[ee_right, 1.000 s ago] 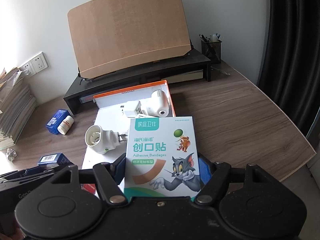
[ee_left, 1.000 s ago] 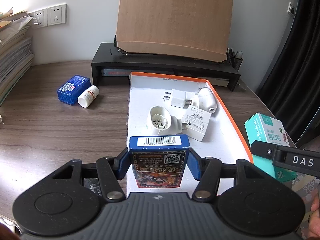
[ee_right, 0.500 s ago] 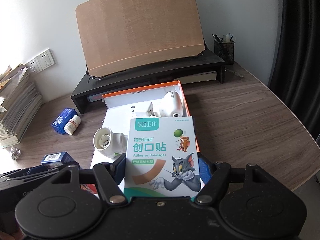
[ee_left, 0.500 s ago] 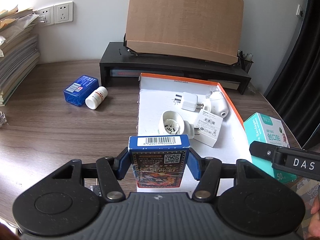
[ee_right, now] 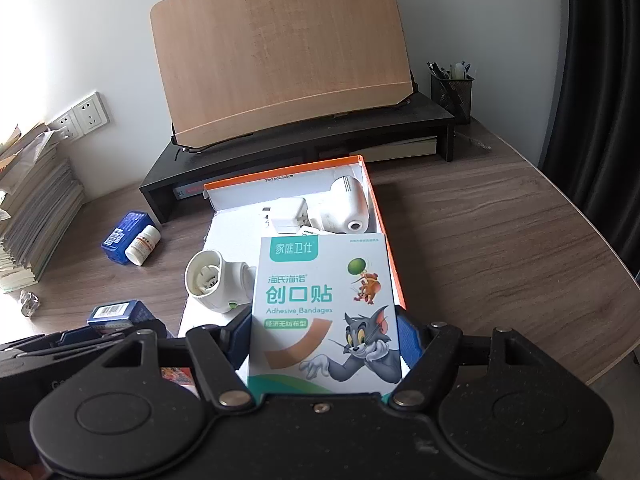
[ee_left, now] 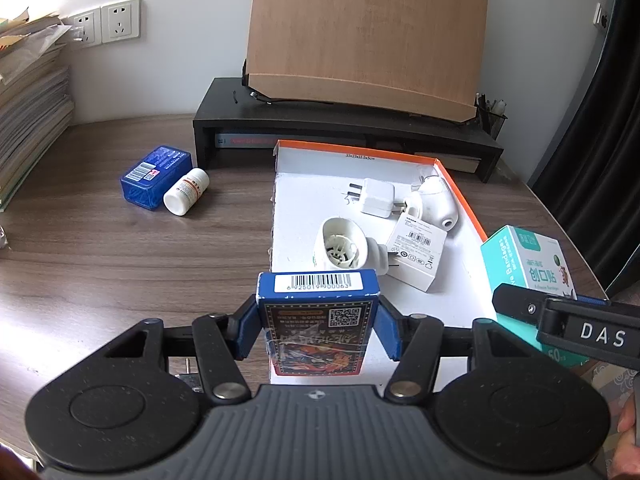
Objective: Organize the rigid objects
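Key relation: the open orange-edged box (ee_left: 460, 188) lay straight ahead of and below both tongs, its long axis running away from them toward the black riser (ee_left: 344, 136); judging by the views, the left tongs hung at its near left corner, the right tongs at its near right edge.
Left tongs (ee_left: 318, 330): clenched on the dark blue card box (ee_left: 318, 312), held upright with the barcode end on top, both blue pads pressed to its narrow sides.
Right tongs (ee_right: 322, 342): clenched on the adhesive bandage box (ee_right: 324, 312), upright, printed face toward the camera.
Already in the box: a round white plug-in device (ee_left: 340, 246), a white charger (ee_left: 376, 198), a small white carton (ee_left: 416, 252) and a white nozzle-shaped gadget (ee_left: 434, 204).
Still on the surface (ee_left: 120, 264): a blue plastic case (ee_left: 156, 176) touching a white pill bottle (ee_left: 186, 192), well to the left of the box.
Likely next need: lowering each held item onto the bare white floor at the near end.
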`<action>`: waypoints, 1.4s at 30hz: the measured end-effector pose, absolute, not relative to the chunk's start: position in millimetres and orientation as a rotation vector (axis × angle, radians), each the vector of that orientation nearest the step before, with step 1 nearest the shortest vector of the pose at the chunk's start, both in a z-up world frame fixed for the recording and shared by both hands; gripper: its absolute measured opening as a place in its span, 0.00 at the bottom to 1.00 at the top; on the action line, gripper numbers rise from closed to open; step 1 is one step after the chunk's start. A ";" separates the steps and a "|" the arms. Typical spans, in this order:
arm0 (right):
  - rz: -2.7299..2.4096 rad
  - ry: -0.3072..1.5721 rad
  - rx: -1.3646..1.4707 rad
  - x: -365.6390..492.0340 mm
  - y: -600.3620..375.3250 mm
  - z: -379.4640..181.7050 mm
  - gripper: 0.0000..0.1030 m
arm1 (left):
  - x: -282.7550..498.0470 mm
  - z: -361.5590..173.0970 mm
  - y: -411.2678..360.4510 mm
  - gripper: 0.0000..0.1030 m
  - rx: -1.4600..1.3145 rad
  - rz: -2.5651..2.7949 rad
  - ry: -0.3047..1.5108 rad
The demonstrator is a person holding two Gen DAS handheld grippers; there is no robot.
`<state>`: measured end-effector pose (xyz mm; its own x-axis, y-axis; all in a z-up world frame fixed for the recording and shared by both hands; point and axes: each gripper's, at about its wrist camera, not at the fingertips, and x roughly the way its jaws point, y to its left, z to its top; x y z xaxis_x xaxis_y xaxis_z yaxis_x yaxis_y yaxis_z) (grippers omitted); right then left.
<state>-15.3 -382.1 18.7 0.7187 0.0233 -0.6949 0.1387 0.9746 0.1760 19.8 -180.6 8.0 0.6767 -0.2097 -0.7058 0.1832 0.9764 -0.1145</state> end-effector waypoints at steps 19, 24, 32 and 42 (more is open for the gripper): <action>-0.057 0.770 0.214 -15.8 -380.8 18.4 0.81 | 20.1 8.3 -184.1 0.57 -0.039 -0.224 0.797; -0.060 0.769 0.214 -16.8 -381.0 18.7 0.81 | 19.2 8.8 -185.5 0.57 -0.040 -0.229 0.796; -0.063 0.769 0.214 -19.3 -382.4 19.1 0.81 | 17.3 7.9 -188.3 0.57 -0.039 -0.237 0.800; -0.056 0.767 0.209 -21.7 -382.7 20.5 0.81 | 15.3 9.6 -187.3 0.57 -0.041 -0.234 0.795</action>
